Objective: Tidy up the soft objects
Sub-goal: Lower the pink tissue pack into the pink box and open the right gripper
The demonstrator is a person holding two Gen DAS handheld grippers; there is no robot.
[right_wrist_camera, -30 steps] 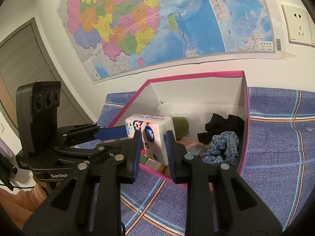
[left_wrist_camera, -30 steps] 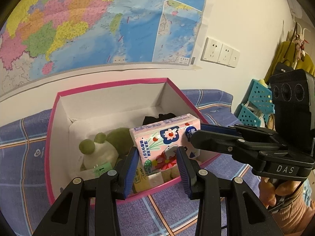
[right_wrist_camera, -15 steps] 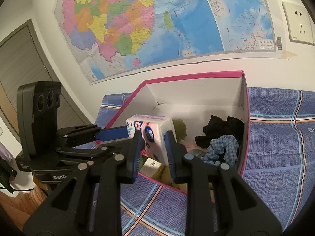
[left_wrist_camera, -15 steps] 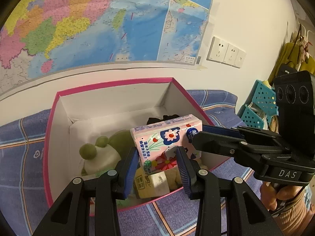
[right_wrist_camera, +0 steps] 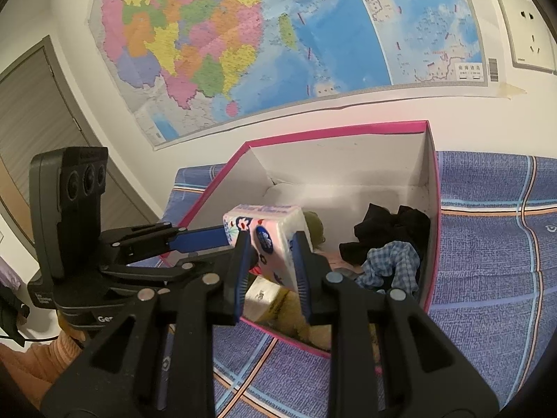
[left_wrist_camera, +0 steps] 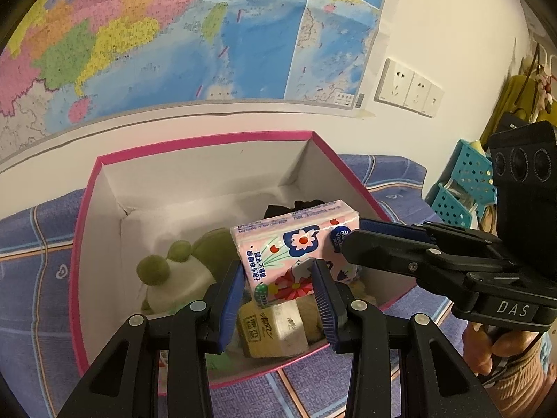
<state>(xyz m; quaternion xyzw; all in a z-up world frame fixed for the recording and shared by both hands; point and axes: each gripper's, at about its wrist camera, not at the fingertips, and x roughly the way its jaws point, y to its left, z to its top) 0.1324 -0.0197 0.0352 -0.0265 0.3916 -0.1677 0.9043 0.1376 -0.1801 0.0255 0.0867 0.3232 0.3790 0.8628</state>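
A pink flowered tissue pack (left_wrist_camera: pixel 296 247) (right_wrist_camera: pixel 269 240) hangs over the open pink-rimmed box (left_wrist_camera: pixel 205 139) (right_wrist_camera: pixel 334 130), gripped from two sides. My left gripper (left_wrist_camera: pixel 278 278) is shut on its near end. My right gripper (right_wrist_camera: pixel 271 247), reaching in from the right in the left wrist view (left_wrist_camera: pixel 358 230), is shut on its other end. Below the pack lie a green and white plush frog (left_wrist_camera: pixel 174 275), a beige packet (left_wrist_camera: pixel 275 327) (right_wrist_camera: pixel 261 296), a black cloth (right_wrist_camera: pixel 383 230) and a blue checked cloth (right_wrist_camera: pixel 393 261).
The box sits on a blue plaid cover (right_wrist_camera: pixel 487 244) against a white wall with a large map (left_wrist_camera: pixel 174 35). Wall sockets (left_wrist_camera: pixel 407 87) are at the right. Teal perforated baskets (left_wrist_camera: pixel 466 188) stand beyond the bed's right end. A grey door (right_wrist_camera: pixel 31 111) is at the left.
Both grippers have carried the tissue pack a little forward over the box; more of the beige packet under it shows now. Both grips are unchanged.
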